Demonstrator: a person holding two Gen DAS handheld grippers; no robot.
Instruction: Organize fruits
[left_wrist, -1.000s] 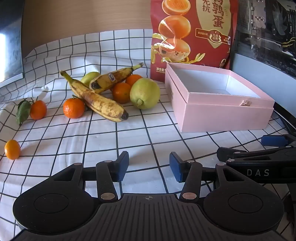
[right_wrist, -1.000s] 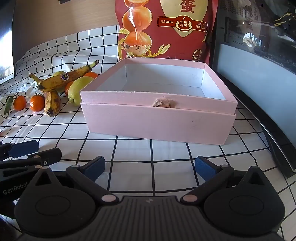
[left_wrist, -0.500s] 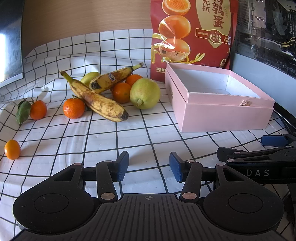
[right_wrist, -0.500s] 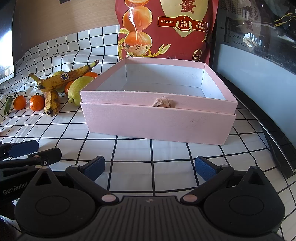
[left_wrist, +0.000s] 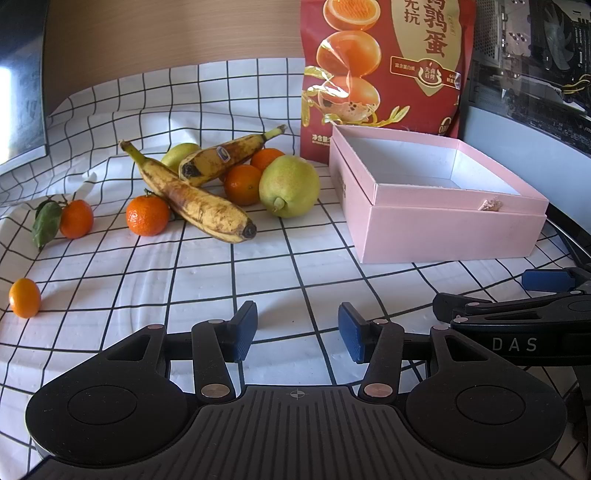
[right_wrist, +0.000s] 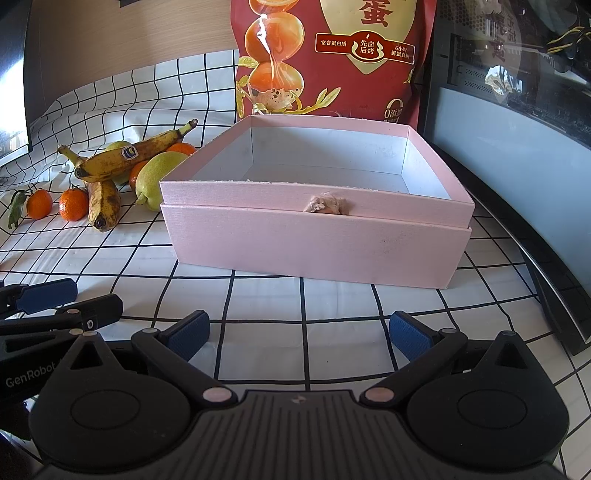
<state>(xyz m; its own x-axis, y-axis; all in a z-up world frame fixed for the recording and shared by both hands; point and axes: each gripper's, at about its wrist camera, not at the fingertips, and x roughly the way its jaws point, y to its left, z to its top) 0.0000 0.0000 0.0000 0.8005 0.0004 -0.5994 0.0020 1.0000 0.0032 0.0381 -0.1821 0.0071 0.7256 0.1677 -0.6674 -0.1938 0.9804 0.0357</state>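
On my left wrist feed the left gripper (left_wrist: 297, 326) sits low over the checked cloth (left_wrist: 207, 273) with its blue pads spread apart and nothing between them. The right gripper (right_wrist: 299, 330) is spread wider, also holding nothing, and faces the pink box (right_wrist: 314, 240), which stands open and bare inside.

Writing I can read: "DAS" on the black arm of the right gripper where it enters the left feed at the right edge, and "GenRobot" on the left gripper's body at the left edge of the right feed. The red bag (left_wrist: 384, 70) behind the box carries large Chinese characters and egg pictures; the right feed shows its smaller print, including "0添加". One banana (right_wrist: 136, 153) has a blue oval sticker, too small to read.

The fruit lies in a heap on the cloth left of the box: two bananas crossed, a pear (left_wrist: 289, 185) just beside the box's left wall, oranges (left_wrist: 242, 184) tucked behind, and a mandarin (left_wrist: 147, 216) against the near banana (left_wrist: 195, 201). Only the left feed shows the kumquat (left_wrist: 24, 298) lying alone, well apart near the left edge, and it shows the leafed mandarin (left_wrist: 75, 218) whole. Only the right feed shows the tuft (right_wrist: 325, 204) on the box's front rim head-on.
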